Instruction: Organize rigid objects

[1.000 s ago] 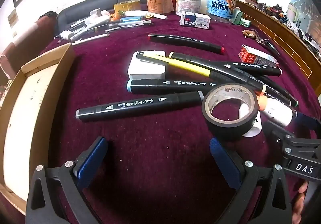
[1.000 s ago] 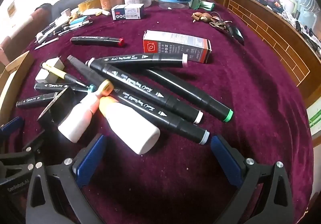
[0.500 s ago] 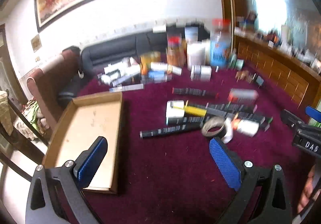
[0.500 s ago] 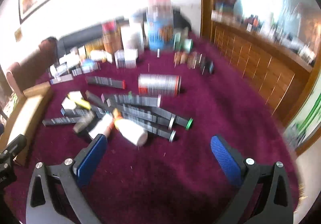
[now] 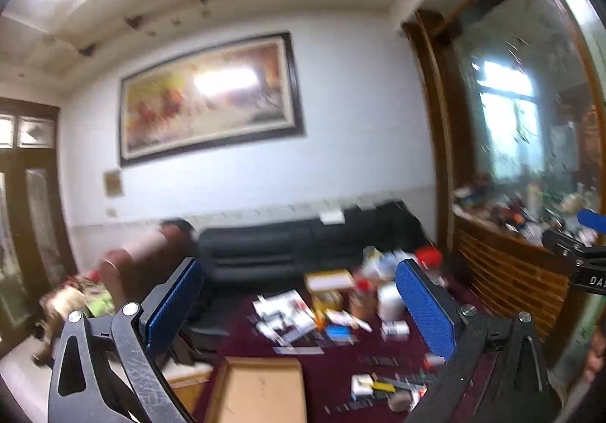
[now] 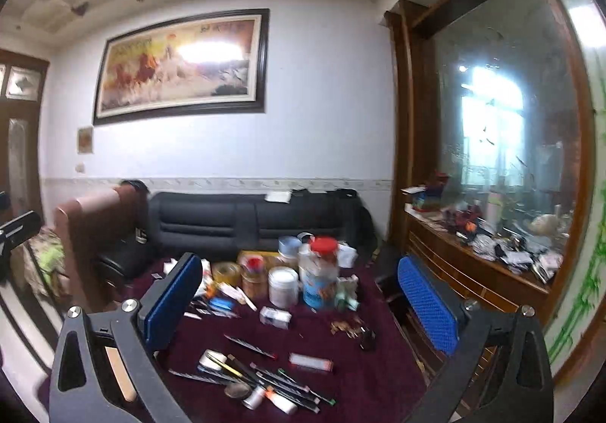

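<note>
Markers (image 6: pixel 265 379) lie in a loose crossed heap at the near edge of the bench (image 6: pixel 360 385), which wears a dark red cloth. A second ago you had both grippers low over that heap, close enough to read the print on the barrels; now both have swung up and back, and the cameras take in the wall, the painting (image 6: pixel 181 63) and the sofa (image 6: pixel 246 220) as much as the work. The left view is smeared with motion, so that hand looks to be mid-swing.

Your left gripper (image 5: pixel 299 302) has its fingers wide apart with nothing between them. The same goes for your right gripper (image 6: pixel 299 302): fingers spread, empty.

For the task, I judge this a pull-away, not a placement: nothing left the pile. The box (image 5: pixel 261 392) to the left is bare inside, so sorting has not started or you are resetting.

The heap itself reads as slim black barrels with coloured end caps, one yellow-bodied. A tape roll (image 6: pixel 236 391) and a white bottle (image 6: pixel 278 402) with an orange neck sit against their near ends, and a small red-and-white carton (image 6: pixel 310 362) lies just beyond. Jars and tubs crowd the far side.
</note>
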Tool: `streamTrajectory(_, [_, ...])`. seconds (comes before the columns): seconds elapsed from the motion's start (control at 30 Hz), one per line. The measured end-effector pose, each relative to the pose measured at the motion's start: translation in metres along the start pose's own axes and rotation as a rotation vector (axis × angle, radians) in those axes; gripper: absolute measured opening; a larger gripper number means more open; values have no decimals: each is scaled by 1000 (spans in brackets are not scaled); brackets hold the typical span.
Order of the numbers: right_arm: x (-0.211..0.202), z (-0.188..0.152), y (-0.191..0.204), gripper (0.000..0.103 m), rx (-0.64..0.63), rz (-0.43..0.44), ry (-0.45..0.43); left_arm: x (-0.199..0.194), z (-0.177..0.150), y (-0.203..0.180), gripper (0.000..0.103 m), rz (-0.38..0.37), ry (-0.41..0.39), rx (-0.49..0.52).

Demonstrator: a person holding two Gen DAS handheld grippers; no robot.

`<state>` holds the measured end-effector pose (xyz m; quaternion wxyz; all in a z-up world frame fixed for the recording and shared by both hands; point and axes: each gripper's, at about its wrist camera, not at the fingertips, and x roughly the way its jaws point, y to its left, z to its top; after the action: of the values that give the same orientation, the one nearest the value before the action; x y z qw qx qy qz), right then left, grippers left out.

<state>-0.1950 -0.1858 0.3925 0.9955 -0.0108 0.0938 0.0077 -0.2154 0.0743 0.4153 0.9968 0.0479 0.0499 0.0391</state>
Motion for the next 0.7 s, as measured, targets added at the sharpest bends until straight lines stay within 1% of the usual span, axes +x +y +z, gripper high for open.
streamTrajectory(0.07, [6,31,-3,103,9,11,34,5,20,9,103,9,-27,-14])
streamTrajectory(0.13, [8,49,-12,103,16,-14,14,14,20,11,103,3,-54,7])
streamTrajectory(0.17, [10,48,-13,103,15,-31,-10,23,14,10,103,-8,-51,28])
streamTrajectory(0.2, [7,39,-15,103,15,-34,-25,28,5,9,103,-14,-33,38])
streamTrajectory(0.23, [16,26,-18,103,14,-11,-20,34,-11,8,103,-26,-3,38])
streamTrajectory(0.27, [27,10,-21,103,17,23,1,46,-27,6,103,-40,37,34])
streamTrajectory(0.3, [39,-4,-23,103,21,52,43,62,-44,2,103,-54,87,31])
streamTrajectory(0.33, [66,-27,-20,103,10,68,150,82,-66,-2,103,-85,157,26])
streamTrajectory(0.37, [82,-41,-19,103,5,63,226,98,-85,-9,103,-122,214,20])
streamTrajectory(0.43, [126,-92,-11,103,-18,64,371,138,-135,-18,103,-196,358,-8])
streamTrajectory(0.47, [142,-114,-9,103,-21,63,416,159,-161,-22,103,-223,431,-20])
streamTrajectory(0.5, [157,-138,-6,103,-23,58,458,176,-186,-28,103,-241,493,-25])
streamTrajectory(0.53, [173,-166,-4,103,-20,57,515,195,-216,-37,103,-241,560,-25])
streamTrajectory(0.6, [191,-208,-4,103,4,76,584,219,-258,-54,103,-228,656,-7])
streamTrajectory(0.63, [194,-226,-5,103,19,82,604,231,-279,-64,102,-247,714,11])
streamTrajectory(0.67, [196,-243,-7,103,41,82,626,240,-296,-72,102,-262,753,33])
streamTrajectory(0.7, [198,-251,-10,103,51,76,635,249,-311,-80,102,-274,794,67])
